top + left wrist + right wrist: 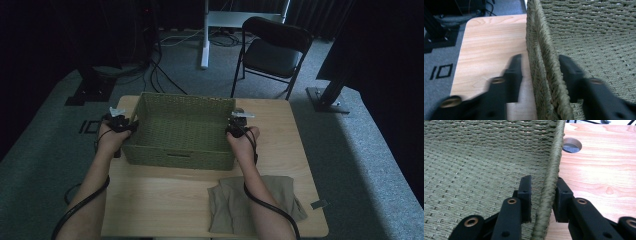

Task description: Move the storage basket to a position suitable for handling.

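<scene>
Left gripper (540,75): jaws astride the woven basket (180,127) left wall, one inside, one outside, gaps on both sides, not closed. Right gripper (542,197): jaws astride the right rim, outer one touching, inner one just clear. Basket sits at the far middle of the wooden counter (160,195). Folded khaki cloth (227,202) lies near the front right edge.

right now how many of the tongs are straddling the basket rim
2. The left tongs straddle the basket's left wall, one jaw inside and one outside. The right tongs straddle its right wall the same way. Neither pair looks fully closed on the rim.
</scene>
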{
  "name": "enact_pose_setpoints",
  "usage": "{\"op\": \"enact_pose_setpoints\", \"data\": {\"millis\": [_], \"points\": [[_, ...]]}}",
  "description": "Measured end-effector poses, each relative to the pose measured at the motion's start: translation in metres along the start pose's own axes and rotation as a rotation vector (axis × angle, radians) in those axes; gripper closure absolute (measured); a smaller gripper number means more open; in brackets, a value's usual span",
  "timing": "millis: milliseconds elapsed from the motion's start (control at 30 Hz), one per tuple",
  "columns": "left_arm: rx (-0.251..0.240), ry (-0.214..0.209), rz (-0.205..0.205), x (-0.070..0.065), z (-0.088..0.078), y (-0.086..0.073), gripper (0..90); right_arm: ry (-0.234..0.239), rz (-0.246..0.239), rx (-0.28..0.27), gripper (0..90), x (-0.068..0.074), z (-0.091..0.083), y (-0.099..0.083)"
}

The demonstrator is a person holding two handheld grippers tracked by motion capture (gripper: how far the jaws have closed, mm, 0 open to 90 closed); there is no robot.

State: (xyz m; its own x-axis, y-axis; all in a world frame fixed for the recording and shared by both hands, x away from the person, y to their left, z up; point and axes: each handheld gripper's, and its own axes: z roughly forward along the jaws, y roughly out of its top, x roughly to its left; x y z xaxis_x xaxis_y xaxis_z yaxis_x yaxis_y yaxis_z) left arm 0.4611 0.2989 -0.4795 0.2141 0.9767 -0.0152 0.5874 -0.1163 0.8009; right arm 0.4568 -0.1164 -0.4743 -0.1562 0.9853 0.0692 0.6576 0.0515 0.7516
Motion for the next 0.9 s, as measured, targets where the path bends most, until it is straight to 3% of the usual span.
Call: {"op": "enact_pose_setpoints", "data": {"millis": [100, 167, 267, 600, 900], "points": [[0.018, -0.005, 0.026, -0.004, 0.001, 0.002, 77.6, -0.02, 0.011, -0.004, 76.3, 0.001, 0.0, 0.0], [0.029, 0.003, 0.046, -0.006, 0.001, 0.003, 79.2, -0.03, 0.019, -0.006, 78.0, 0.001, 0.001, 0.0], [0.029, -0.012, 0.003, -0.005, 0.001, 0.003, 80.5, -0.033, 0.019, -0.005, 78.8, 0.0, 0.002, 0.002], [0.034, -0.022, -0.045, -0.008, 0.002, 0.004, 81.4, -0.028, 0.005, -0.003, 79.3, -0.005, 0.006, 0.006], [0.048, -0.017, -0.048, -0.017, 0.005, 0.007, 81.6, -0.029, -0.008, 0.011, 79.5, -0.014, 0.008, 0.01]]}}
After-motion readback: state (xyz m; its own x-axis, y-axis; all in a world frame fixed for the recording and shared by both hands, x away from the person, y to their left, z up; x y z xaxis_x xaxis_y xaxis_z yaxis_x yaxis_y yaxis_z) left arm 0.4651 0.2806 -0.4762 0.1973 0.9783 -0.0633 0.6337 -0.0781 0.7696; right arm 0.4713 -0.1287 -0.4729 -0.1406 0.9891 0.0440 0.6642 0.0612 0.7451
